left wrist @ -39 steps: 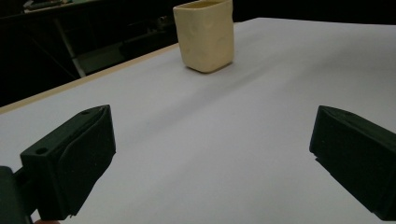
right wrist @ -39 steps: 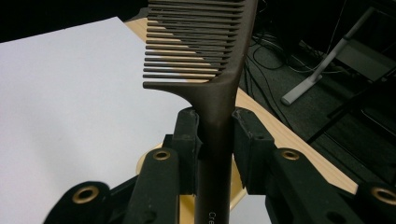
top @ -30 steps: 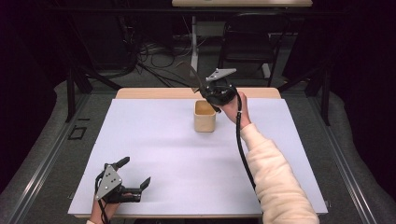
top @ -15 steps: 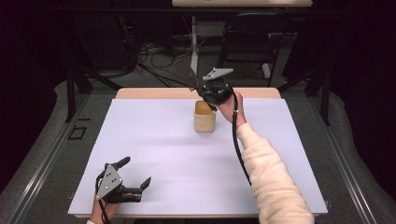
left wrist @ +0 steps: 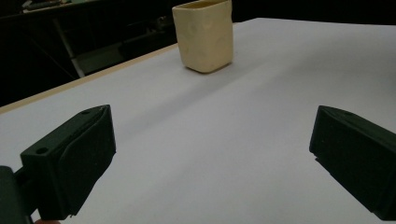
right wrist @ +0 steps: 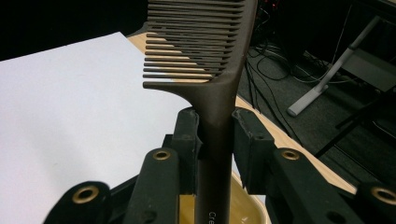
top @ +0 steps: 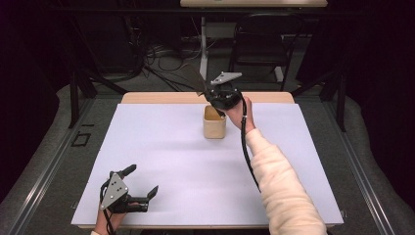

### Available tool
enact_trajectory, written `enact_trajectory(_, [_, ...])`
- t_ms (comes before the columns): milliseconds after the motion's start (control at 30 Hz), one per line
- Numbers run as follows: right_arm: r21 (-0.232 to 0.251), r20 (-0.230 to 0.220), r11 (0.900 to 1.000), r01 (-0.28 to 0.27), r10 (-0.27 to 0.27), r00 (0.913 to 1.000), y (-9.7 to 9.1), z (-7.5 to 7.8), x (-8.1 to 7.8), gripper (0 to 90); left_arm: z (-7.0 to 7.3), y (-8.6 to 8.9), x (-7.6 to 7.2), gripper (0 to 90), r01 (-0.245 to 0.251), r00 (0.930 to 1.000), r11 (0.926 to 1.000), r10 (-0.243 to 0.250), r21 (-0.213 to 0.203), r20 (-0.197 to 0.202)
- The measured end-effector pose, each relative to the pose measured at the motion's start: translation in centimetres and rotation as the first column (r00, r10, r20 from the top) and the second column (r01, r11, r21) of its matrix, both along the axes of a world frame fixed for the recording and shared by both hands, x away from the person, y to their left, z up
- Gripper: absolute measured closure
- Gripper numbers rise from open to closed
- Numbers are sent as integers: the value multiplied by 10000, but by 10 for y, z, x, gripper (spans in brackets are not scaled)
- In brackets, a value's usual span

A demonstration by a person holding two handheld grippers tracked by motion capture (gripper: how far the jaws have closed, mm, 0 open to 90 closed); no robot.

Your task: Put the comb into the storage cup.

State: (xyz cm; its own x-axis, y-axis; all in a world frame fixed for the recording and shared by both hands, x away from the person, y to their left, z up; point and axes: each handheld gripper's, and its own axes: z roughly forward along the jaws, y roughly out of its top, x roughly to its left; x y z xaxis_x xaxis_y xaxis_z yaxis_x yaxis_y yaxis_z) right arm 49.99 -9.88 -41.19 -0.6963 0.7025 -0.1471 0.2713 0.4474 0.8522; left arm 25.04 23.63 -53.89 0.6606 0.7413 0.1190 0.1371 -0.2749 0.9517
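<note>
Two grippers, one comb, one cup

Right gripper (right wrist: 215,140) is clenched on the brown comb (right wrist: 205,51) at the handle, just below the teeth; fingers (right wrist: 187,140) press it from both sides. In the high view the right gripper (top: 215,95) sits above the far rim of the beige cup (top: 214,122), w/ the comb's toothed end (top: 193,78) sticking up and away toward the back-left. The handle's lower end points down at the cup's yellowish mouth (right wrist: 243,205), seen right under my fingers in the right gripper view. Can't tell if the tip is inside the rim or just above it.

Step, as I read it: stand the comb in the cup. To do it well: keep the handle near upright and centred over the opening, lower straight so the tip doesn't catch the rim and tip the cup, let go only once the handle rests on the bottom or wall.

Left gripper (top: 139,188) rests at the near-left edge of the white worktop (top: 161,161), fingers (left wrist: 70,163) released, spread wide, nothing between. Cup (left wrist: 203,35) is well apart from it, straight ahead.
</note>
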Motion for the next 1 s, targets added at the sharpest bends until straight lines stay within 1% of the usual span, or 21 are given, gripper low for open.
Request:
enact_trajectory(600, [61,-158,10000,38,-37,9999,2,-9,6,720,0,0,0,4,-34,10000,10000,34,-34,1])
enact_trajectory(1000, [82,-213,10000,45,-43,9998,2,-11,7,720,0,0,0,4,-21,10000,10000,21,-11,17])
